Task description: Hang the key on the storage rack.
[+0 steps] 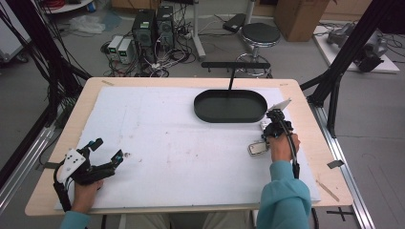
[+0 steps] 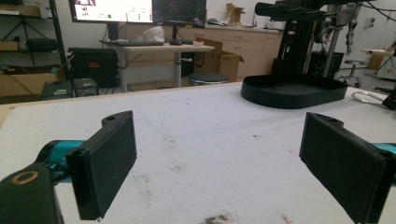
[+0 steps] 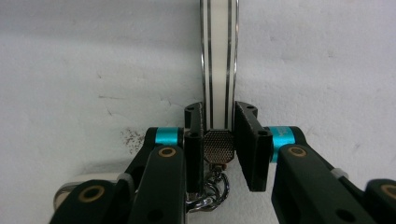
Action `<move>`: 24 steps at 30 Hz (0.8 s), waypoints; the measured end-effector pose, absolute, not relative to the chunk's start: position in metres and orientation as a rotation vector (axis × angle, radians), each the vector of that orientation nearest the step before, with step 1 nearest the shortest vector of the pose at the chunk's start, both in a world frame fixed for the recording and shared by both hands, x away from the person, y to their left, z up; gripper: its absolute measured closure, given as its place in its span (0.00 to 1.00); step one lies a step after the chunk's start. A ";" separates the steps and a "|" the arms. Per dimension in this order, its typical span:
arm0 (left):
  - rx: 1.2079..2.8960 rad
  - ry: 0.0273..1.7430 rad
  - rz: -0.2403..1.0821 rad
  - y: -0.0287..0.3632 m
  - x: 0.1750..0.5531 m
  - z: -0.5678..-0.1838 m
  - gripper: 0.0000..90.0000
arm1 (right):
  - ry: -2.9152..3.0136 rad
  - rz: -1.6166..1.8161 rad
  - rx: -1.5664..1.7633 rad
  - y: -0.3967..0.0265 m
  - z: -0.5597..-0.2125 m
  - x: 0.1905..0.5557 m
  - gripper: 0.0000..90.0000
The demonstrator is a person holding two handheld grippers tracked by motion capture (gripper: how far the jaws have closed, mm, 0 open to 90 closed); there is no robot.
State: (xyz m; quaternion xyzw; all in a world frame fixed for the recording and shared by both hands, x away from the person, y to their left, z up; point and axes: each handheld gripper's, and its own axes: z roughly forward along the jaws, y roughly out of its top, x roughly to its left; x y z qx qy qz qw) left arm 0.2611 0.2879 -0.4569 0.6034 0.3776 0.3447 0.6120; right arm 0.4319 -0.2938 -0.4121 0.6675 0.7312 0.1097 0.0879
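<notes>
My right gripper [image 3: 218, 116] points down at the white table cover and is shut on a white strap with black lines [image 3: 218, 56], just above its metal mesh clasp [image 3: 217, 145]. A small chain and ring [image 3: 208, 189] hang below the clasp. In the high view this gripper [image 1: 268, 128] stands at the right, in front of the black tray [image 1: 229, 117], with a silver-edged card holder [image 1: 258, 148] lying just left of the hand. My left gripper [image 1: 107, 155] rests at the near left, open, with nothing between its pads [image 2: 109, 163].
The oval black tray [image 2: 292, 95] sits at the back right of the white cover [image 1: 181, 143]. A tiny shiny item [image 1: 126, 154] lies just beyond the left gripper's tips. A black stand [image 1: 234, 64] rises behind the tray. Light stains mark the cover's middle.
</notes>
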 end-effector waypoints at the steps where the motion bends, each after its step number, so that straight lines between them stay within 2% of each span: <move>1: 1.391 0.872 0.793 0.288 0.261 -0.457 0.13 | 2.192 0.318 1.970 -0.294 -0.412 0.432 0.83; 15: 1.385 0.876 0.794 0.288 0.261 -0.457 0.13 | 2.203 0.474 1.902 -0.300 -0.399 0.424 0.83; 24: 1.388 0.876 0.794 0.288 0.261 -0.457 0.13 | 2.235 0.855 1.757 -0.302 -0.380 0.419 0.83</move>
